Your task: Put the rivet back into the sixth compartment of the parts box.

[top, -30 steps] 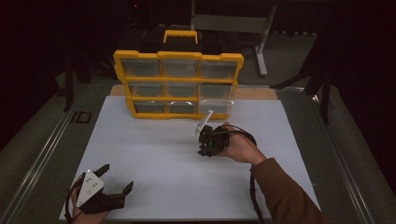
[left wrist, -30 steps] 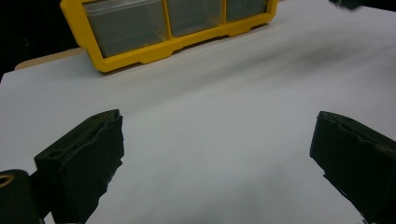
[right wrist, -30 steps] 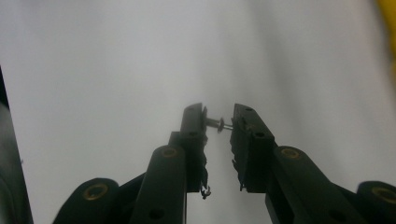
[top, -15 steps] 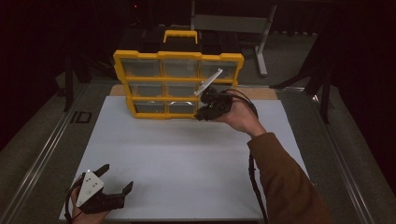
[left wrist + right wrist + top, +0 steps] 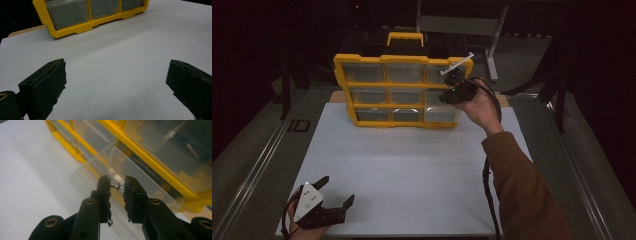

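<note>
Dark room around a desk (image 5: 257, 165) topped with a white sheet (image 5: 412, 165). Yellow organizer (image 5: 397, 90) with clear drawers stood upright at the sheet's far edge, black-and-yellow handle (image 5: 404, 39) on top. A grey metal stand (image 5: 462, 25) sat behind it, off the desk.

Right gripper (image 5: 452, 82) was raised in front of the organizer's right column, at the upper and middle drawers, held by the person's right hand (image 5: 482, 107), brown sleeve (image 5: 522, 185) coming in from the bottom edge. A white rod-like part (image 5: 457, 64) stuck out from its top, angled up toward the organizer's top right corner. In the right gripper view its fingers (image 5: 103, 195) were clenched on a small screw (image 5: 115, 186), pinched crosswise between the tips (image 5: 117, 187). A tilted clear drawer (image 5: 130, 173) sat just behind the screw; whether they touched, cannot tell. More small hardware was visible through the drawer (image 5: 175, 140) above it, too blurred to identify.

Left gripper (image 5: 334, 192) rested low at the sheet's near left corner, in the left hand (image 5: 302, 227), white plate (image 5: 308, 200) on top. Fingers (image 5: 45, 85) were spread wide, released, bare sheet (image 5: 112, 75) between them. The organizer's bottom row (image 5: 90, 12) showed well ahead of it in the left gripper view.
</note>
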A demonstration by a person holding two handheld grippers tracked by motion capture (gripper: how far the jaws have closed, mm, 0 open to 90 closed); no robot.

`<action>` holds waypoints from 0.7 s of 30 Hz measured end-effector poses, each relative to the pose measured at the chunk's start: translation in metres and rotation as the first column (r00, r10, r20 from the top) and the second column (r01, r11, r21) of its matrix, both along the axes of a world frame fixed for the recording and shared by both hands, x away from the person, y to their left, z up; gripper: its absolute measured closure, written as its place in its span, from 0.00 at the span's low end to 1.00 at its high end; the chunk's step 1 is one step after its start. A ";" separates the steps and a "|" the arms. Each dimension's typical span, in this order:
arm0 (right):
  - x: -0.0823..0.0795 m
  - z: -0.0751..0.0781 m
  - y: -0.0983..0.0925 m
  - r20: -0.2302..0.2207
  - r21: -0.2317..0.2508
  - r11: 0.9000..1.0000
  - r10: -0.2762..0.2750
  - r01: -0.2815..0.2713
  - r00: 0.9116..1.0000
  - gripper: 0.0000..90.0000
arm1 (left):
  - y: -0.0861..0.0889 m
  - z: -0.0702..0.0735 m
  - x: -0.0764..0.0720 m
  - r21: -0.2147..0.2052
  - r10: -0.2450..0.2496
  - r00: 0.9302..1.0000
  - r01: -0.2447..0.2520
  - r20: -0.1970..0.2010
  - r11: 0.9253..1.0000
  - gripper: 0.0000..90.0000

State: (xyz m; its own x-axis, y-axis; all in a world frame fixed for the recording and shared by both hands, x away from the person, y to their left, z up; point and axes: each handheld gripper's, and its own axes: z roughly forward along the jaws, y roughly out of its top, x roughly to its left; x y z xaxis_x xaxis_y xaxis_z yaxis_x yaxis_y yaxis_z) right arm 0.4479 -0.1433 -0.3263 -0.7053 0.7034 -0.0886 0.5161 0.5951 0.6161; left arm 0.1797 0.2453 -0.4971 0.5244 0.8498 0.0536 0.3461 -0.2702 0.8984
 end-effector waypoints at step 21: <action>-0.081 -0.046 0.047 0.061 0.067 0.903 0.420 -0.424 0.905 0.21 | -0.001 0.000 0.000 0.005 -0.004 1.000 0.004 -0.001 1.000 0.03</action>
